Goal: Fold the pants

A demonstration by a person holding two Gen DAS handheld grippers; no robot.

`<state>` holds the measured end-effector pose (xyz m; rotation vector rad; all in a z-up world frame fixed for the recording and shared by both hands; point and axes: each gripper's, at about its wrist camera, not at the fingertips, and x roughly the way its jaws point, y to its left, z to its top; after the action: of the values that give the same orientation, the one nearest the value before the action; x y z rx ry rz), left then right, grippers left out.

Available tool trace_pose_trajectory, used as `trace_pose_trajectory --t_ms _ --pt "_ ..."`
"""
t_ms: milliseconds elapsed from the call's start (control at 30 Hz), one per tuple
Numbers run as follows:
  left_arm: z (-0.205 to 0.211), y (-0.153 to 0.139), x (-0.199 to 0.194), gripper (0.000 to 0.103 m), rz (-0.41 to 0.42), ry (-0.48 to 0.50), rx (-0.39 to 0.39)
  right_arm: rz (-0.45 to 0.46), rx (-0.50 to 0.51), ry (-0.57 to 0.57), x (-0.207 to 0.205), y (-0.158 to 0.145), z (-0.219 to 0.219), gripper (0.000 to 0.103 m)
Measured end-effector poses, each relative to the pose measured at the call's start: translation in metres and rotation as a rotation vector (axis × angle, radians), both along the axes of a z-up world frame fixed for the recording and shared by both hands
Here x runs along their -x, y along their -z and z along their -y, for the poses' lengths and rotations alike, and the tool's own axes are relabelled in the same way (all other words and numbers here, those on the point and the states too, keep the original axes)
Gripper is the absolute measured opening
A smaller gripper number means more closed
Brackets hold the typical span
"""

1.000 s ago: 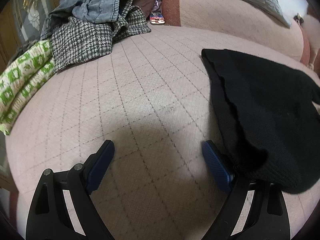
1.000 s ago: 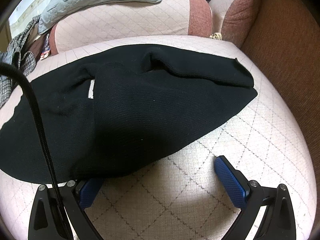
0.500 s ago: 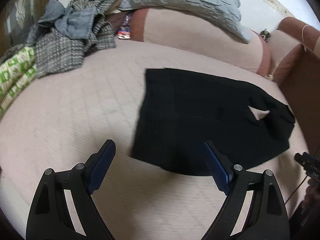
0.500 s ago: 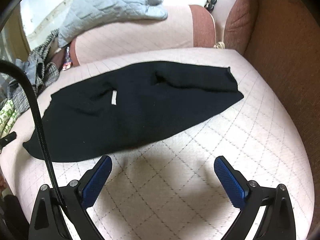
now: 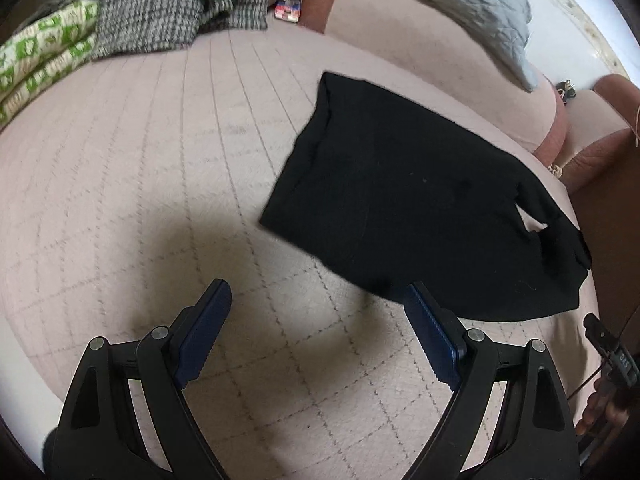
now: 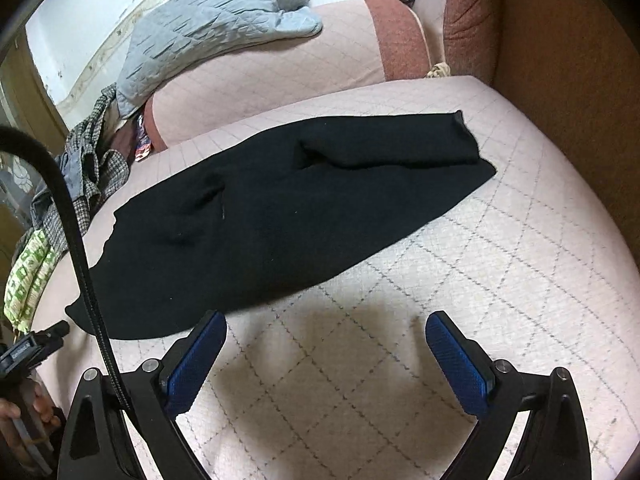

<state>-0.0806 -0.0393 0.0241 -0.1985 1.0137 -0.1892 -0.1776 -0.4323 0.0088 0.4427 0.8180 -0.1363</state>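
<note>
Left wrist view: left gripper [image 5: 316,300] spread wide, nothing between the fingers, hanging above the sofa seat [image 5: 140,200]. Pants [image 5: 420,216] lie flat on the seat, ahead and to the right of this gripper; the near edge runs just past the right fingertip, whether it touches cannot be told. The squared end sits up-left toward the backrest [image 5: 420,60], the other end trails right toward the armrest [image 5: 608,168], with a small gap of seat showing through the fabric there. Clothes pile [image 5: 160,20] far left, well apart from the pants. Grey quilt [image 5: 460,0] on the backrest. A bit of the other gripper and fingers of a hand show at the right edge.

Right wrist view: right gripper [image 6: 326,330] also wide open and empty, over bare seat [image 6: 460,280]. Pants [image 6: 280,220] ahead and to the left, long axis running from low-left to upper-right, crossways in front of both grippers. A folded-over flap lies on top at the right end. The low-left corner is just beside the left fingertip; the right end is farther off, up ahead. Cable [image 6: 80,240] crosses the left of the frame.

Judgement: pants look roughly laid out, maybe one fold in. Each gripper is nearest its own end, left to the squared end, right to the flap end, so a next fold would likely bring one end over along the long axis
</note>
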Motion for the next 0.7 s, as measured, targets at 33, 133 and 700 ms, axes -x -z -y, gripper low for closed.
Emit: trace_pose_trajectory --t_ms 33,133,700 --pt "0.002 0.002 -0.001 0.089 0.003 -0.001 -0.004 0.002 -0.001 -0.001 -0.001 0.0 0.001 0.1" --pt "0.008 0.002 -0.012 0.089 0.029 -0.003 -0.002 0.008 -0.017 0.0 -0.005 0.003 0.004 0.1" --pt "0.037 0.01 -0.06 0.017 -0.009 0.032 0.073 0.069 -0.189 0.149 -0.045 0.023 0.05 0.007"
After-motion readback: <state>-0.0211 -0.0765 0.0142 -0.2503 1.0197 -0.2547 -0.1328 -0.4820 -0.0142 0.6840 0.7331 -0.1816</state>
